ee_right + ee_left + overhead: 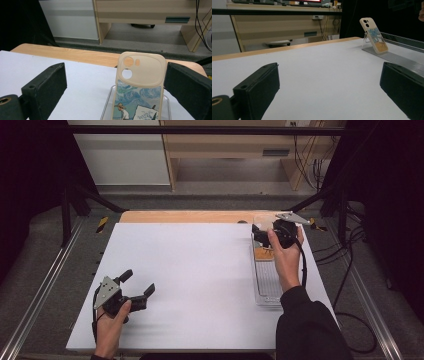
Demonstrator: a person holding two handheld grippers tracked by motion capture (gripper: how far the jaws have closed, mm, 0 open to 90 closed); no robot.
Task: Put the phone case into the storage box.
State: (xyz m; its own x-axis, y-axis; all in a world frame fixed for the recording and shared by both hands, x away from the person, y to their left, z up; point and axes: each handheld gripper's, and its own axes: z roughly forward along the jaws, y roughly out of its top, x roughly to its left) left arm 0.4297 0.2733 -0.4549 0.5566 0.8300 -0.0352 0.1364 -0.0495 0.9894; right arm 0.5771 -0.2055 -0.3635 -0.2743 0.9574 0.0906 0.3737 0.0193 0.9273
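left tongs (pixel 138 282) hover low over the near-left counter (pixel 200 270), jaws wide, aimed right and away. at the far right, the right tongs (pixel 117 82) stand wide around the phone case (pixel 138 87), propped upright on a clear stand (pixel 372 41). the right gripper view alone shows its painted print.

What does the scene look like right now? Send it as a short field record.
right tool: open, jaws on either side of the phone case, not yet closed on it
phone case: cream, painted picture, propped upright on a clear stand
tray: clear, at the table's right edge, under the stand
left tool: open, near left of the white table, holding nothing
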